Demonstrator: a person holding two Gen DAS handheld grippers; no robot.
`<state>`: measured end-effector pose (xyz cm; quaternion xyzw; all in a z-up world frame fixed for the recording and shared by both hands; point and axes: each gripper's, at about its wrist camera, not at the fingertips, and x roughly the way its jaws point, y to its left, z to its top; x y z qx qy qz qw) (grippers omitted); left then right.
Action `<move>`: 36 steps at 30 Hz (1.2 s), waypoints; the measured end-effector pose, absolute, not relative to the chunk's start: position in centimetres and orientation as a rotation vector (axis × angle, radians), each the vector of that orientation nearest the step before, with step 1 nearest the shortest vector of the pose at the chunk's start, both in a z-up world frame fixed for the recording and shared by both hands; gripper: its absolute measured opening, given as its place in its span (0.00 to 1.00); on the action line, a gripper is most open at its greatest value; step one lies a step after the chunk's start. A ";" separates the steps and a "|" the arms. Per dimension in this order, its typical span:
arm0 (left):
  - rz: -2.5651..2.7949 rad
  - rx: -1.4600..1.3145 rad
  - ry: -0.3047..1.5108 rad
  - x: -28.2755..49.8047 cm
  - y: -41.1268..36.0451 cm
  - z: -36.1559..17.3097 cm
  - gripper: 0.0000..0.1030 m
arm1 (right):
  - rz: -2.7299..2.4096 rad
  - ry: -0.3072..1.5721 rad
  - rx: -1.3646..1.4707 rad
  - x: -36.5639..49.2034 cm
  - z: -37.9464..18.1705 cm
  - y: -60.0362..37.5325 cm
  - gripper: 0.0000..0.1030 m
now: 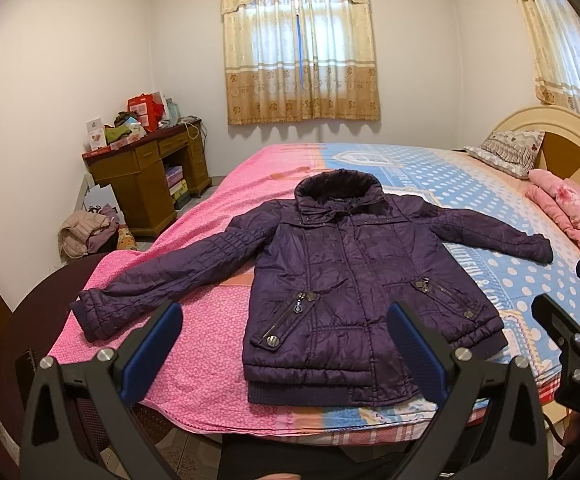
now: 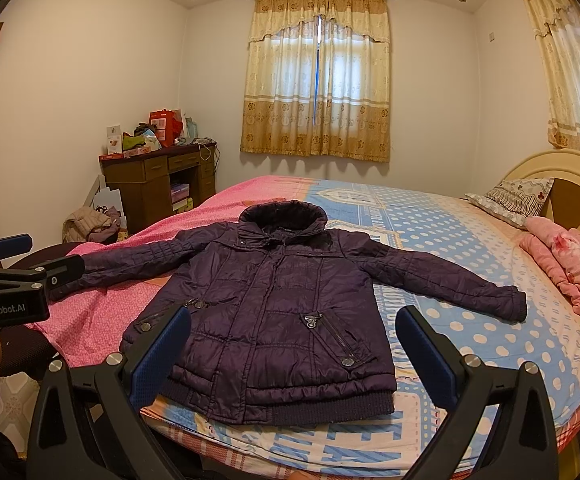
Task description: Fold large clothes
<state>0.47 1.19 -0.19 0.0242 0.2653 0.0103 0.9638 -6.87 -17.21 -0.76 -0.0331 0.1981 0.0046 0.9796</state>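
Jacket [image 1: 342, 276], one, dark purple, quilted, hooded. Lies face up and zipped on the bed [image 1: 470, 216], hem toward the near edge, hood [image 1: 336, 186] toward the far wall. Long axis of the body runs straight away from both tongs; sleeves run crosswise to it, spread wide to either side.

Left sleeve [image 1: 161, 276]: stretched over the pink half of the bedcover, cuff [image 1: 89, 316] near the bed's left edge. Lies just ahead and slightly left of the left tongs [image 1: 285, 352].

Right sleeve [image 2: 446, 280]: stretched over the blue dotted half, cuff [image 2: 516, 304] ahead and to the right of the right tongs [image 2: 294, 364].

Left tongs: spread wide, nothing between the blue pads, held off the near edge of the bed, facing the hem's left part.

Right tongs: likewise spread wide and empty, facing the hem's middle and right part; neither pair touches the cloth.

Judgement: folding not begun; garment flat and fully spread. Each cuff is nearer its own side's tongs, so a sleeve-in fold would suit one hand per sleeve, drawn crosswise over the chest.

Other: folded pink blanket [image 2: 570, 276] and pillow [image 2: 514, 200] by the headboard, well apart from the jacket.
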 end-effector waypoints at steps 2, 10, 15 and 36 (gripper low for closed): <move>0.021 0.049 0.537 0.5 1.1 -0.2 1.00 | 0.008 0.398 -0.068 -6.9 -0.8 -17.2 0.99; 0.021 0.049 0.540 0.5 1.3 -0.3 1.00 | 0.013 0.401 -0.069 -7.1 -0.9 -17.0 0.99; 0.021 0.050 0.543 0.6 1.4 -0.5 1.00 | 0.015 0.402 -0.071 -7.1 -1.1 -16.9 0.99; -0.062 0.006 0.642 6.6 -0.1 -4.1 1.00 | -0.034 0.526 0.104 -0.4 -8.0 -27.2 0.99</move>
